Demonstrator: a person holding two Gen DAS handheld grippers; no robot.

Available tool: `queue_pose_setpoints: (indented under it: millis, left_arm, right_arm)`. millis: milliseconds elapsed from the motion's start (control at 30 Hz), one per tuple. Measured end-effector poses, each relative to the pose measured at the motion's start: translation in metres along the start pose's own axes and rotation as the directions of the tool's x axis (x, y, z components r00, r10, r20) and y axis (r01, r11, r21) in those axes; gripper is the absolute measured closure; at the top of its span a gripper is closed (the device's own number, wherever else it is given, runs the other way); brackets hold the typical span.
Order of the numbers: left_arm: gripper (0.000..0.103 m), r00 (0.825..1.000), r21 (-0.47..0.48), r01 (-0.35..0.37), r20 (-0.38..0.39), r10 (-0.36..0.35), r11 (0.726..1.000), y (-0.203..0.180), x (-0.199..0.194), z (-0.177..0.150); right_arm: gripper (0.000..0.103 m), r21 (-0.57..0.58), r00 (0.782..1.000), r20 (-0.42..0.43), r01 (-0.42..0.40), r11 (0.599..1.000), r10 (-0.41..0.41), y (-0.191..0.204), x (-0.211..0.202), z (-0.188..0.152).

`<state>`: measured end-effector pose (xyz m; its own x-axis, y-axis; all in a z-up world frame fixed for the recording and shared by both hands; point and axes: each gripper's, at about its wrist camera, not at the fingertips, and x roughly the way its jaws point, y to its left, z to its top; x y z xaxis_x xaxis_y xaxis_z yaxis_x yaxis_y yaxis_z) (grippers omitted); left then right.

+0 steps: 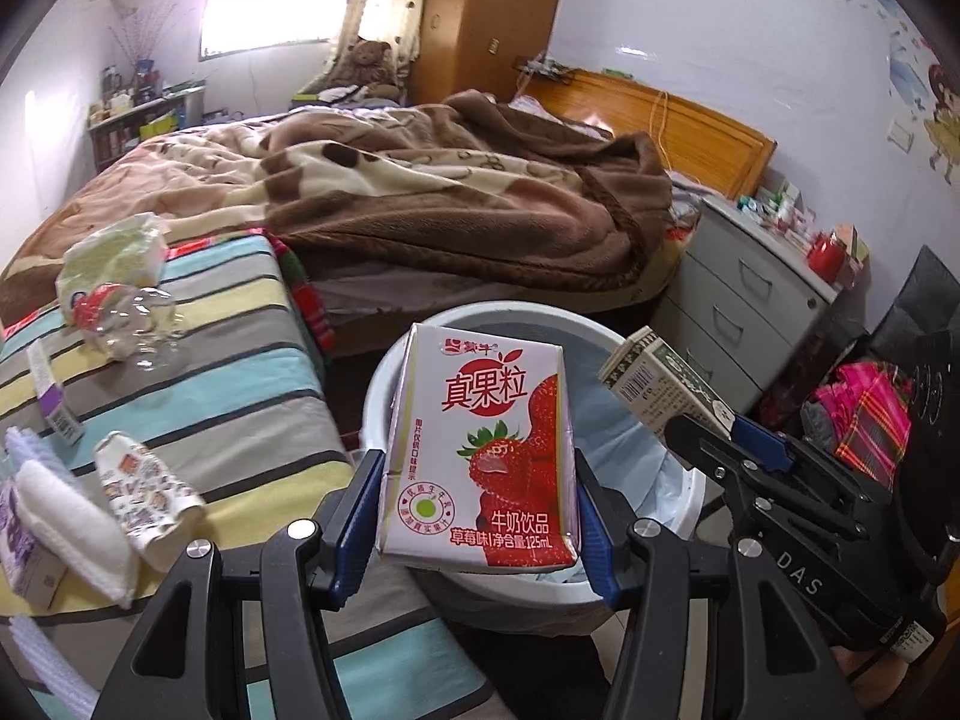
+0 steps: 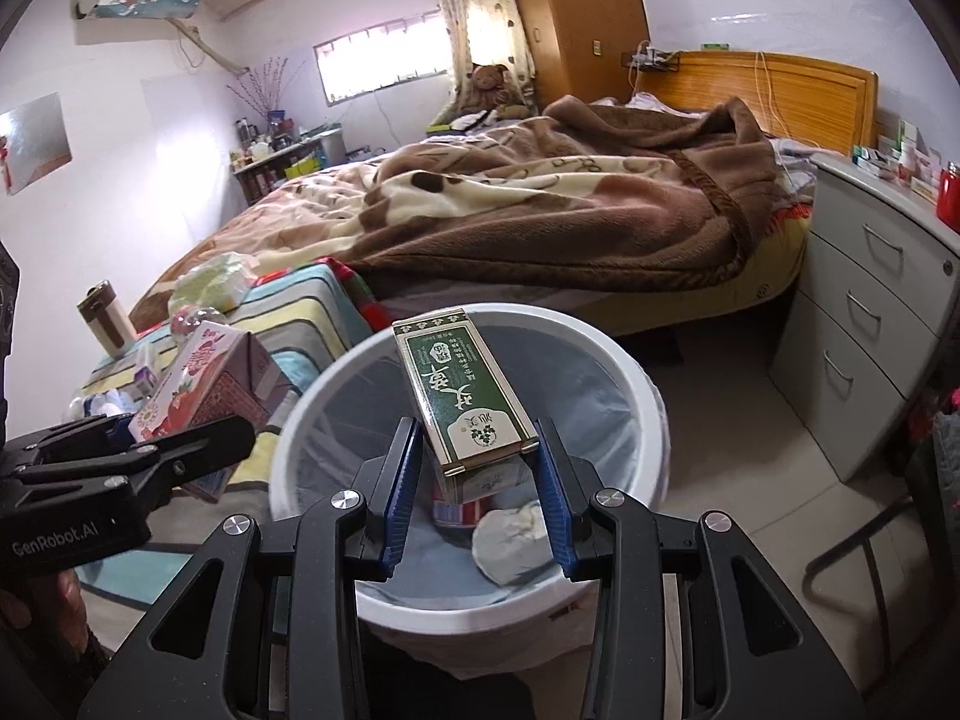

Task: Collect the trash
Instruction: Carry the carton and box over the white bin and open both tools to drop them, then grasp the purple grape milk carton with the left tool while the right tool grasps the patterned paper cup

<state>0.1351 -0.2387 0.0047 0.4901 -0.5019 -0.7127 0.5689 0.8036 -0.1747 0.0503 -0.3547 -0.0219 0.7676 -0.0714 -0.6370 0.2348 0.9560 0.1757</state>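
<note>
My left gripper (image 1: 480, 510) is shut on a strawberry milk carton (image 1: 480, 450), held upright over the white trash bin (image 1: 384, 372). My right gripper (image 2: 480, 480) is shut on a green box (image 2: 462, 390), held tilted over the same bin (image 2: 648, 420). The right gripper with its box (image 1: 654, 384) shows at the right of the left wrist view; the left gripper with the carton (image 2: 204, 384) shows at the left of the right wrist view. Inside the bin lie crumpled white paper (image 2: 510, 540) and a red can (image 2: 456, 513).
A striped-cloth surface (image 1: 228, 372) left of the bin holds a crushed clear bottle (image 1: 126, 318), a green-white wrapper (image 1: 114, 252), a patterned paper cup (image 1: 144, 492), a white cloth (image 1: 72, 528) and small boxes. A bed (image 1: 420, 192) lies behind; a grey dresser (image 2: 870, 312) stands right.
</note>
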Motion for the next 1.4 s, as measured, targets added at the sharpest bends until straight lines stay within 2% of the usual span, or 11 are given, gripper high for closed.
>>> queue_pose_setpoints:
  millis: [300,433,467,533,567,600,933,1400]
  left_arm:
    - [0.045,0.999,0.022,0.017,-0.035,-0.016,1.000,-0.014,0.019,0.001]
    - [0.045,0.999,0.000,0.025,-0.039,-0.025,1.000,-0.013,0.022,0.003]
    - [0.043,0.999,-0.002,0.024,-0.040,-0.024,1.000,-0.012,0.022,0.003]
    - [0.037,0.999,-0.001,0.017,-0.032,-0.017,1.000,-0.011,0.020,0.003]
    - [0.037,0.999,-0.006,0.019,-0.031,-0.019,1.000,-0.009,0.019,0.003]
    - [0.037,0.999,-0.009,0.022,-0.031,-0.022,1.000,-0.009,0.018,0.003]
    - [0.034,1.000,-0.037,0.015,0.008,-0.015,0.999,0.009,-0.006,0.001]
    - [0.034,0.996,-0.121,-0.065,0.053,0.072,0.990,0.060,-0.044,-0.014]
  right_arm:
    - [0.064,-0.003,0.999,-0.037,0.032,0.999,-0.032,-0.007,0.008,-0.002]
    - [0.064,0.002,0.998,-0.042,0.041,0.999,-0.041,-0.009,0.008,-0.002]
    - [0.062,0.002,0.998,-0.041,0.038,0.999,-0.038,-0.009,0.007,-0.002]
    - [0.050,0.000,0.998,-0.038,0.043,0.999,-0.043,-0.009,0.006,-0.002]
    - [0.043,0.000,0.999,-0.034,0.042,0.999,-0.042,-0.008,0.005,-0.002]
    - [0.042,0.002,0.999,-0.033,0.041,0.999,-0.041,-0.008,0.004,-0.002]
    - [0.037,-0.002,1.000,-0.011,0.029,1.000,-0.029,0.002,-0.001,0.001]
    - [0.030,-0.047,0.999,0.017,-0.046,0.998,0.047,0.042,-0.004,0.001]
